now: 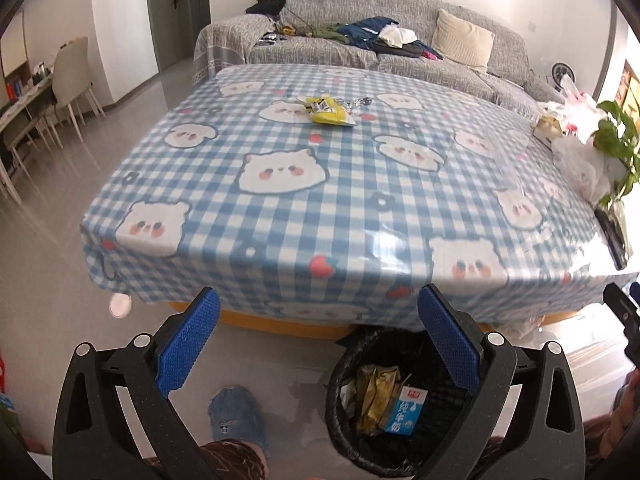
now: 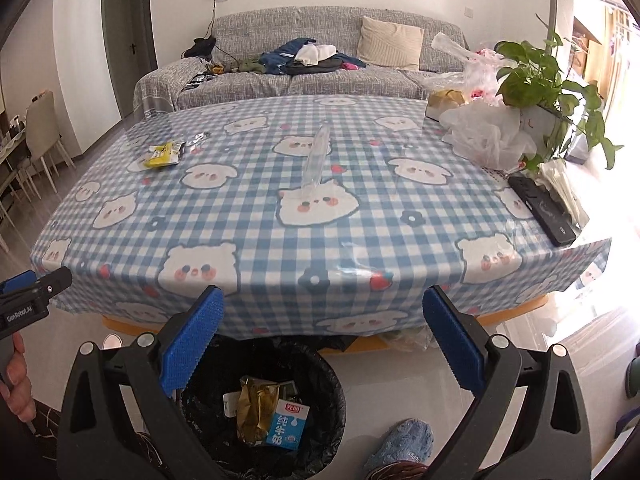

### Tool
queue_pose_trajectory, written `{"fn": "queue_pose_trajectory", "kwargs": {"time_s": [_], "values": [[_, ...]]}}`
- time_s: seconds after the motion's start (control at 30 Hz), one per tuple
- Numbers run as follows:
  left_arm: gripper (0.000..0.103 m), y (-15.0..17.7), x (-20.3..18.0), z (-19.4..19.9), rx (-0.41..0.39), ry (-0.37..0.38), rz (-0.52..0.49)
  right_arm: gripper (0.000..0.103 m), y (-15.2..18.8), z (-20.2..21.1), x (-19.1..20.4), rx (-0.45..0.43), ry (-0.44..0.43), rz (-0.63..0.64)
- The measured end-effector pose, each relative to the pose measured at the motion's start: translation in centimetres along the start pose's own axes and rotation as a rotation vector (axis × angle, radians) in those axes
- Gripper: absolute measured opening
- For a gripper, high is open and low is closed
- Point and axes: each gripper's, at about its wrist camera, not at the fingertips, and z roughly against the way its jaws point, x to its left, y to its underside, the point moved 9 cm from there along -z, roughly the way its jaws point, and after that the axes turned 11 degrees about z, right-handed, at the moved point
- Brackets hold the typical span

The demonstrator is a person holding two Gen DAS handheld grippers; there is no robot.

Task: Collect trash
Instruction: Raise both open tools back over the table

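A yellow snack wrapper (image 1: 329, 111) (image 2: 162, 155) lies on the far part of the blue checked tablecloth (image 1: 320, 184) (image 2: 260, 216), with a small silver wrapper (image 1: 362, 102) (image 2: 198, 139) beside it. A clear plastic sleeve (image 2: 316, 160) lies mid-table. Below the table's near edge stands a black-lined bin (image 1: 344, 412) (image 2: 328, 412) holding a blue milk carton (image 1: 404, 410) (image 2: 288, 426) and gold foil (image 1: 374, 396) (image 2: 254, 406). My left gripper (image 1: 320, 336) (image 2: 32, 284) and right gripper (image 2: 322, 340) are both open and empty, held over the bin, well short of the wrappers.
White plastic bags (image 2: 488, 132), a tissue box (image 2: 442, 102), a potted plant (image 2: 548, 80) and a black remote (image 2: 542, 208) crowd the table's right side. A grey sofa (image 2: 304, 60) with clothes stands behind. A person's blue slipper (image 1: 236, 416) (image 2: 404, 440) is beside the bin.
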Motion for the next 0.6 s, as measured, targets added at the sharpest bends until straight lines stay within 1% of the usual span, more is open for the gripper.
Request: {"fn": "queue_pose_trajectory", "kwargs": {"time_s": [0.17, 0.33, 0.47, 0.6], "values": [[0.097, -2.5, -0.4, -1.2, -0.002, -0.014, 0.005, 0.095, -1.7, -1.2, -0.2, -0.001, -0.015, -0.007], [0.097, -5.3, -0.8, -2.9, 0.011, -0.019, 0.015, 0.095, -3.8, -2.5, -0.2, -0.005, 0.0, 0.019], [0.097, -7.6, -1.3, -4.5, 0.028, -0.014, 0.026, 0.095, -6.4, -4.1, -0.2, -0.013, 0.009, 0.033], [0.097, -10.8, -2.2, -6.8, 0.02, -0.038, 0.016, 0.095, -9.1, -6.3, -0.4, -0.015, 0.017, 0.044]]}}
